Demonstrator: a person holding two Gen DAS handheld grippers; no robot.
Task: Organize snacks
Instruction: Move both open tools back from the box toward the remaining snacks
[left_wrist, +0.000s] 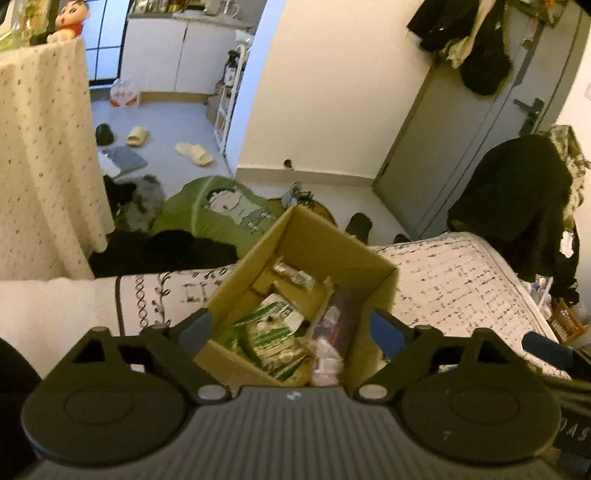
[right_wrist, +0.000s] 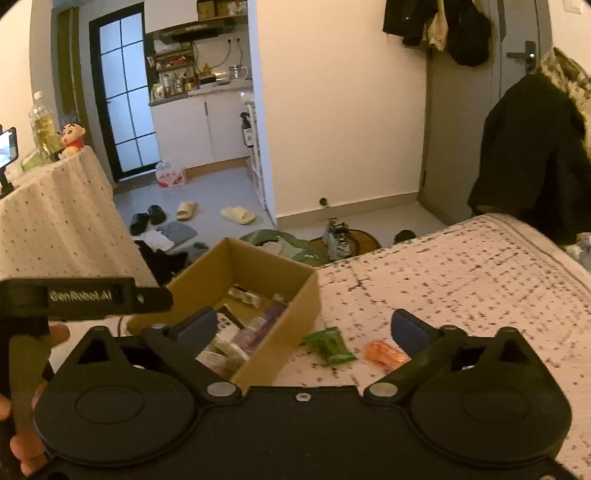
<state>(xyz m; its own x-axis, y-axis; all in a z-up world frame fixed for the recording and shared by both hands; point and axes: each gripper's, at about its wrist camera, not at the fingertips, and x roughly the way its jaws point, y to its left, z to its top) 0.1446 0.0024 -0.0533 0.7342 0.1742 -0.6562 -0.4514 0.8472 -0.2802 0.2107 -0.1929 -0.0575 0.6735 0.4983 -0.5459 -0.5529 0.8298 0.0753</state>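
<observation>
An open cardboard box (left_wrist: 321, 240) (right_wrist: 295, 295) stands on the patterned bed cover. It holds several snack packets, among them green-and-white ones (left_wrist: 273, 332) and a purple one (left_wrist: 338, 321) (right_wrist: 258, 326). My left gripper (left_wrist: 290, 328) hovers over the box, open, with nothing between its fingers. My right gripper (right_wrist: 303, 328) is open too, over the box's right wall. On the cover right of the box lie a green packet (right_wrist: 328, 345) and an orange packet (right_wrist: 384, 352), between the right gripper's fingers but untouched. The left gripper's body and a hand show at the right wrist view's left edge.
The bed cover (right_wrist: 461, 277) stretches to the right. A cloth-covered table (right_wrist: 55, 206) with a doll and a bottle stands on the left. Slippers, clothes and a green bag (left_wrist: 218, 210) litter the floor beyond the bed. A dark coat (right_wrist: 524, 155) hangs at right.
</observation>
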